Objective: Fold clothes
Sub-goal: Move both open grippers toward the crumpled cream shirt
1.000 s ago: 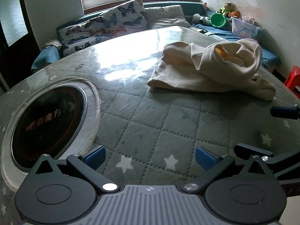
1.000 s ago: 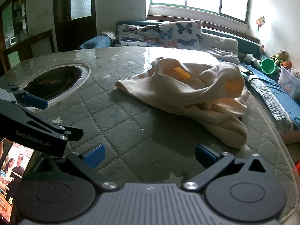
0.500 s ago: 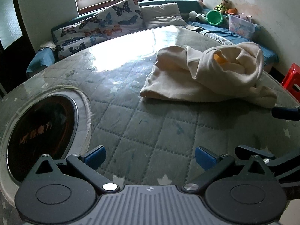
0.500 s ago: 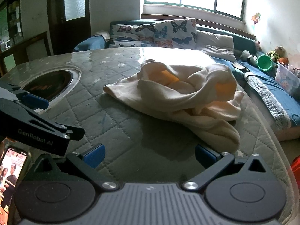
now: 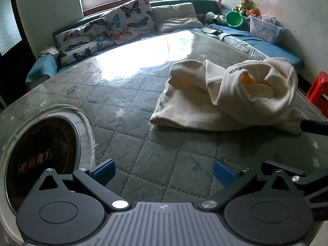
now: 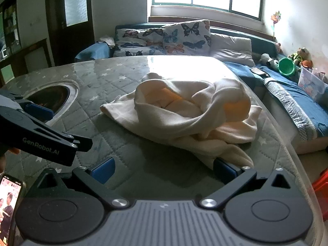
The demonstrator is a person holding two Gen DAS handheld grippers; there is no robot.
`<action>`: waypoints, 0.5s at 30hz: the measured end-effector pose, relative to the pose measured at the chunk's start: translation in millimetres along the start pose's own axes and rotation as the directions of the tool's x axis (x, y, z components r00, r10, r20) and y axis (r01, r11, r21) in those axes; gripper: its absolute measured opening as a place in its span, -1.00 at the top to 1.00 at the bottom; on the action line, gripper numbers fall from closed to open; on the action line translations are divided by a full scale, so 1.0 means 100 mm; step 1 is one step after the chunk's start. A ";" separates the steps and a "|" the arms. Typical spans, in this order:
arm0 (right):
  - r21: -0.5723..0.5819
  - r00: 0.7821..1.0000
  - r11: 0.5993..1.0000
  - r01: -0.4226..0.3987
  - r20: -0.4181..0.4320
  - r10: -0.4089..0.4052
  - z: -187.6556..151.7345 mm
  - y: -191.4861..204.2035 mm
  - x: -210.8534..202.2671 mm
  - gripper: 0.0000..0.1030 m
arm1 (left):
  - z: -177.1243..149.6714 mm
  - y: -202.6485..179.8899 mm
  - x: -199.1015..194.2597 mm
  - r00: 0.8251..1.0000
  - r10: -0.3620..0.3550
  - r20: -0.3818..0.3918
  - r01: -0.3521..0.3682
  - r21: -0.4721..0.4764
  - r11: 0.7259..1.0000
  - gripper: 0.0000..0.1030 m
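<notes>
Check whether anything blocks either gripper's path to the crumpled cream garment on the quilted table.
Nothing visible does. Only bare grey-green quilted table lies between the open left gripper and the crumpled cream garment; the open right gripper is at its near edge.

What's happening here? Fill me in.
A person holds a gripper in each hand over a quilted table, set to fold a cream garment. It lies in a crumpled heap on the table, not yet folded. Both the left gripper and right gripper are open and hold nothing. The right one is nearest, with one fingertip at the garment's near edge; whether it touches is unclear. The left one sits further off, beside a round cutout in the table.
</notes>
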State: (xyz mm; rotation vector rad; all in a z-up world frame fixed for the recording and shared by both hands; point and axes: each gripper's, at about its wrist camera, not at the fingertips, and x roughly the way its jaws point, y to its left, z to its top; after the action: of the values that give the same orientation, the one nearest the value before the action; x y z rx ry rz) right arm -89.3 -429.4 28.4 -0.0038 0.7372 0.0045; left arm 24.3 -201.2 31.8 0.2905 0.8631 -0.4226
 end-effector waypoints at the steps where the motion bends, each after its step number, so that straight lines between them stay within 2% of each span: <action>1: 0.002 1.000 1.000 0.000 0.001 0.000 0.01 -0.01 0.00 -1.00 | 0.02 0.00 0.00 1.000 0.001 0.000 -0.001 0.001 1.000 -1.00; 12: 0.037 0.999 0.999 0.010 0.032 -0.011 0.21 -0.16 -0.01 -0.98 | 0.25 0.00 0.04 1.000 -0.001 0.013 0.001 0.004 1.000 -1.00; 15: 0.054 0.999 0.998 0.012 0.049 -0.015 0.29 -0.22 -0.03 -0.92 | 0.31 0.01 0.04 1.000 0.002 0.018 -0.002 0.003 1.000 -1.00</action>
State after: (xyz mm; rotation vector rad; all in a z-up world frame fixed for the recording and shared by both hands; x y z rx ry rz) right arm -72.1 -451.5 52.0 0.0423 0.6875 -0.0282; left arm 48.4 -214.0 47.7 0.2902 0.8441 -0.4239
